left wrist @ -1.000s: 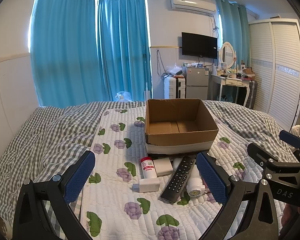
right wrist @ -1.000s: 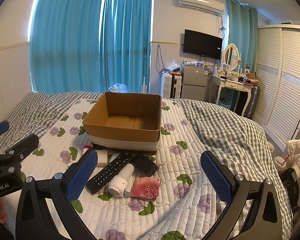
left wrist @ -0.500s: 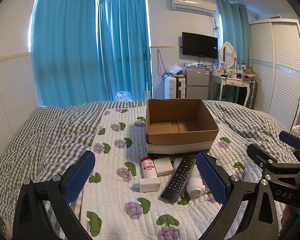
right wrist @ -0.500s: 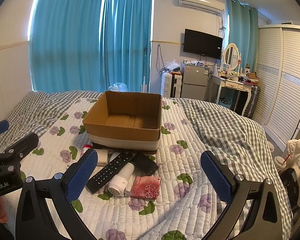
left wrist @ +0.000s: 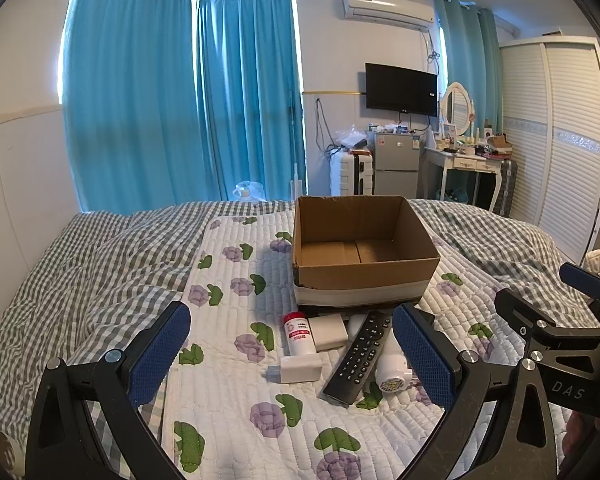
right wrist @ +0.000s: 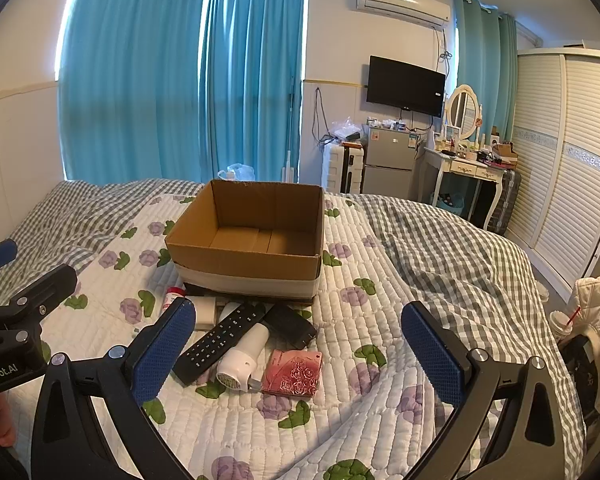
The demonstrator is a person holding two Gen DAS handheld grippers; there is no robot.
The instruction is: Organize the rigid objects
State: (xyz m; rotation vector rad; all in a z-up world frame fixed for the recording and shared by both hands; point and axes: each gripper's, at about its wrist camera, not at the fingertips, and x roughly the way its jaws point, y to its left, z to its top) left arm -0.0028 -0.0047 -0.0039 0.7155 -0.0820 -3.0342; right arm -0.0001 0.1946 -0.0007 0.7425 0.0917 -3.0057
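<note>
An open, empty cardboard box (left wrist: pixel 360 248) (right wrist: pixel 252 240) stands on the bed. In front of it lies a pile: a black remote (left wrist: pixel 360 356) (right wrist: pixel 224 338), a red-capped white bottle (left wrist: pixel 298 332), a white block (left wrist: pixel 328 330), a white charger (left wrist: pixel 298 368), a small white hair dryer (right wrist: pixel 242 358) (left wrist: pixel 392 368), a black case (right wrist: pixel 290 322) and a pink rose-patterned box (right wrist: pixel 294 372). My left gripper (left wrist: pixel 292 360) is open and empty, above the pile's near side. My right gripper (right wrist: pixel 296 354) is open and empty, above the pile.
The bed has a white floral quilt (left wrist: pixel 236 400) over a grey checked cover (right wrist: pixel 440 248). Blue curtains, a fridge (right wrist: pixel 388 160), a dressing table (right wrist: pixel 468 168) and a wardrobe stand beyond the bed. Each gripper shows at the other view's edge.
</note>
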